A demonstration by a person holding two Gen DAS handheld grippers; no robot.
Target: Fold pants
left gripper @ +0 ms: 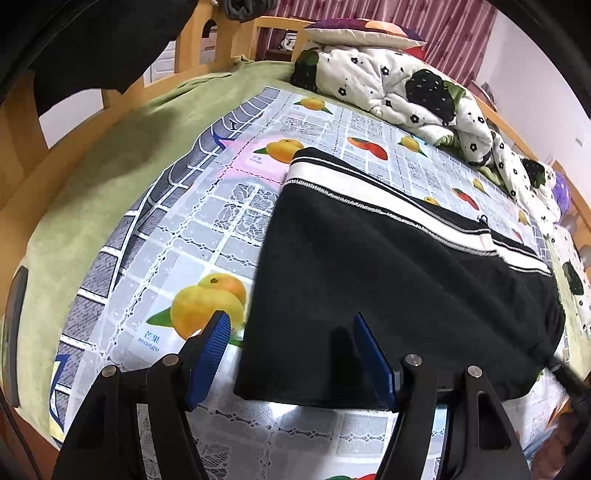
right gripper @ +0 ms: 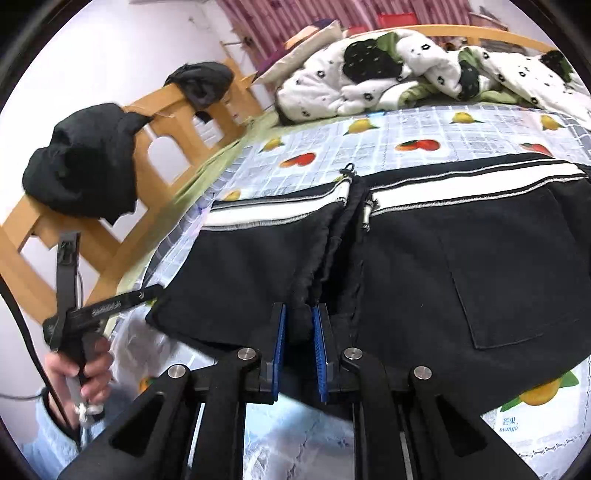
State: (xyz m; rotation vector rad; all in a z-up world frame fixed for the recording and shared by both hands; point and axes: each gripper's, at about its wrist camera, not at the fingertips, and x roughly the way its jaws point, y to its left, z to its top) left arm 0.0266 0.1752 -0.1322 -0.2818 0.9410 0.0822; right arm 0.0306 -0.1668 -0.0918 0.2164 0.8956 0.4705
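Black pants (left gripper: 406, 277) with white side stripes (right gripper: 461, 184) lie flat on a fruit-print cloth (left gripper: 184, 240) that covers the bed. A back pocket (right gripper: 517, 277) faces up. My right gripper (right gripper: 299, 328) is shut on a bunched ridge of black fabric at the pants' near edge, where two halves meet. My left gripper (left gripper: 290, 321) is open just above the pants' near left corner. One of its blue pads (left gripper: 216, 343) is over the cloth and the other over the fabric. A hand (right gripper: 85, 369) holds that gripper's handle at the left of the right wrist view.
A crumpled white quilt with black flowers (left gripper: 388, 85) and a pillow (left gripper: 362, 31) lie at the far side of the bed. Dark garments (right gripper: 85, 158) hang over the wooden bed rail (right gripper: 166, 122) on the left. A green sheet (left gripper: 110, 166) borders the cloth.
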